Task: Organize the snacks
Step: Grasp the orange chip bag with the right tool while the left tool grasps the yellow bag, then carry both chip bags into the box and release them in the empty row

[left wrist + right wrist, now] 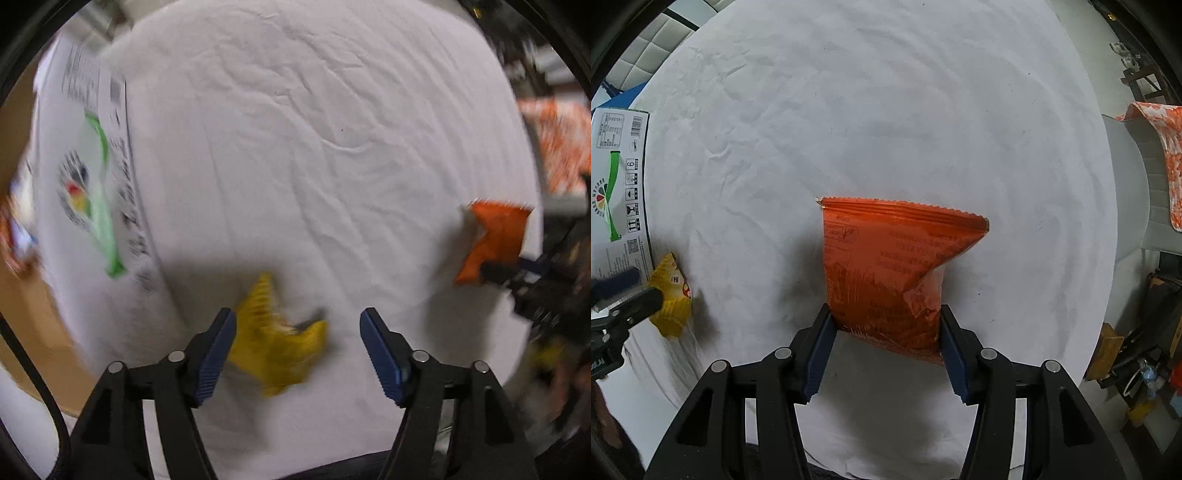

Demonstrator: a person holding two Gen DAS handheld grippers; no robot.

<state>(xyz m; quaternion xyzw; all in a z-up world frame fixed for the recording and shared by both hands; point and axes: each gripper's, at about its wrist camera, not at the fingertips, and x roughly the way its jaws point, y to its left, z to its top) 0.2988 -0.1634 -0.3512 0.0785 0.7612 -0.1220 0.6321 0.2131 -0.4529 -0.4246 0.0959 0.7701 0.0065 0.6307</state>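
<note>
- Snack packets are the job here: two small crinkled foil pouches lie on the white wrinkled tablecloth [886,110], with a white printed cardboard box [620,177] at the far left edge, most likely where they are meant to go.
- The small yellow foil snack packet [273,339] lies at the left, near the box. It is crumpled, folded into a rough star shape, with serrated sealed edges. By the look of it, it is very light, soft and slippery, and it would crush easily. A seam or a puckered corner is the safest place to pinch.
- The left gripper [297,350] has its blue-padded jaws spread wide with the yellow packet lying between them, nearer the left pad. Nothing is clamped. That view is blurred, so contact cannot be told.
- The orange foil snack packet [886,266] sits further right, near the middle of the cloth. It is larger, with a zigzag top seal, dark print and a twisted dent on its right side. It is probably air-filled and light, with contents that could break.
- The right gripper [884,336] has both pads pressed against the packet's lower sides and is gripping it by the near end.
</note>
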